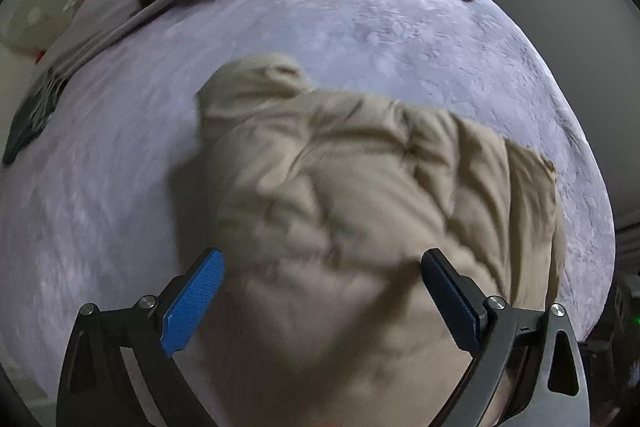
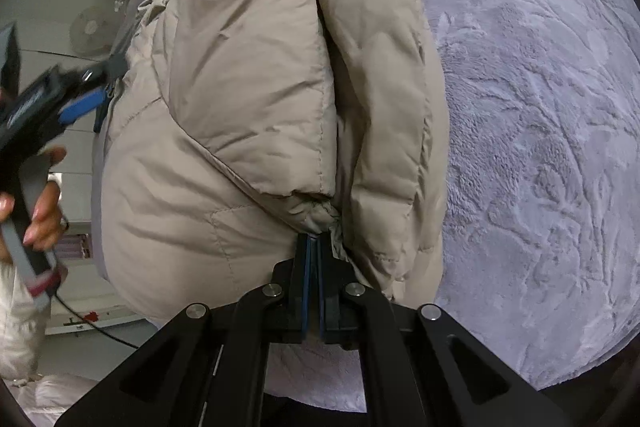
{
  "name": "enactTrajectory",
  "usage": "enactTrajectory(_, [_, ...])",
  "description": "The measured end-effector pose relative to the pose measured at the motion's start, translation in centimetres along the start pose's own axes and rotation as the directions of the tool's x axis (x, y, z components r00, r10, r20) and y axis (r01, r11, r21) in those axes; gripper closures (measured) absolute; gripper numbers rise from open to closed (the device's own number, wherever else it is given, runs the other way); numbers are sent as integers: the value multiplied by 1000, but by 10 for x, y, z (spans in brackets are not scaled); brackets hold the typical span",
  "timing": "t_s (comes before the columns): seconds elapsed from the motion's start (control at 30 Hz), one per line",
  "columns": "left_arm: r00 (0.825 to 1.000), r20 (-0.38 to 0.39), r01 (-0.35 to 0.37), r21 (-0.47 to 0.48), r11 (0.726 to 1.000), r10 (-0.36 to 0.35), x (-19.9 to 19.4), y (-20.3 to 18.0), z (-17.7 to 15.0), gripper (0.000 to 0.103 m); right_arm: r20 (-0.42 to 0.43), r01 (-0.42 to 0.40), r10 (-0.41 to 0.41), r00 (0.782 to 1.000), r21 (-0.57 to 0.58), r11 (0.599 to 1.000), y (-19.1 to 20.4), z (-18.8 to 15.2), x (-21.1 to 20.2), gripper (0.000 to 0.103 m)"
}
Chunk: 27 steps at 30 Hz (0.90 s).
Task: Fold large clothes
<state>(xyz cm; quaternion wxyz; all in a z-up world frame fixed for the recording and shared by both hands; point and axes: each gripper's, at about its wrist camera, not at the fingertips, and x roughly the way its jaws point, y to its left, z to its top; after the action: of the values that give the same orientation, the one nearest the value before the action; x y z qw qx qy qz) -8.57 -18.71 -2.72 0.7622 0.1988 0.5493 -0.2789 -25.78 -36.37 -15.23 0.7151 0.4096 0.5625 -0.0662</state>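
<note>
From the left wrist view, we look almost straight down on the beige puffer jacket point(image 1: 360, 195) spread on the lilac plush bedcover point(image 1: 360, 27). Our left gripper point(image 1: 320, 303) hangs over the jacket's near end with its 2 jaws standing wide and nothing between them. The jacket's long axis runs away from us and slightly left, toward the bulge at its far end.

From the right wrist view, our right gripper point(image 2: 314, 247) is pinched tight on a gathered bit of the jacket point(image 2: 224, 107) at its near edge, and the garment stretches straight ahead of the claw. The left gripper point(image 2: 76, 107), held in a hand point(image 2: 42, 211), sits beside the jacket's left edge, free. We judge the left nearer for the next grab.
</note>
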Motion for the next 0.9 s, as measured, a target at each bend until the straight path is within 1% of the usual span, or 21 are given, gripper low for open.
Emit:
enactTrajectory(0.03, [1000,2,-1,-18,1000,1,-4,6,-7,2,-1,6,-6,1000,0,1000,1,0,0,102])
enactTrajectory(0.07, [1000,4,0,-28,1000,0,-7,11,-12,1,1,14,-14,1000,4,1000,9,7,1,102])
enactTrajectory(0.13, [1000,10,-3,-46,999,3,-12,20,-23,1,9,26,-26,1000,9,1000,19,8,6,102])
enactTrajectory(0.2, [1000,11,-6,-57,998,6,-14,28,-31,1,22,43,-44,999,17,999,23,5,10,102])
enactTrajectory(0.23, [1000,6,3,-68,998,-2,-14,34,-37,1,28,52,-53,998,22,998,22,-4,10,102])
enactTrajectory(0.33, [1000,-17,17,-89,996,-18,-11,46,-48,1,44,95,-97,994,49,994,30,-9,15,101])
enactTrajectory(0.4, [999,-21,27,-100,995,-29,-11,53,-53,1,56,123,-126,990,51,991,42,-12,9,98])
enactTrajectory(0.5, [998,-21,51,-103,993,-54,-12,61,-61,1,78,161,-166,983,62,985,55,-15,2,97])
enactTrajectory(0.6, [998,-21,60,-91,994,-62,-13,66,-66,1,125,166,-176,976,89,982,67,-20,-14,95])
enactTrajectory(0.63, [998,-22,62,-85,994,-65,-13,69,-68,1,142,160,-173,975,98,982,70,-22,-18,88])
enactTrajectory(0.67, [998,-22,62,-85,994,-64,-14,70,-70,1,165,150,-167,972,111,982,74,-25,-23,74])
enactTrajectory(0.7, [997,-21,67,-83,994,-69,-15,73,-72,1,180,143,-164,970,122,982,77,-27,-27,65])
enactTrajectory(0.73, [997,-18,75,-80,994,-77,-16,76,-72,1,195,137,-161,968,131,982,79,-28,-32,48])
enactTrajectory(0.77, [997,-15,80,-78,994,-82,-16,78,-73,1,218,131,-159,963,137,982,84,-30,-37,39])
enactTrajectory(0.83, [996,-16,92,-80,993,-93,-16,83,-73,1,248,136,-167,954,137,981,90,-31,-45,36])
enactTrajectory(0.9, [993,-28,109,-96,989,-112,-14,88,-74,1,273,141,-175,946,139,980,95,-24,-53,29])
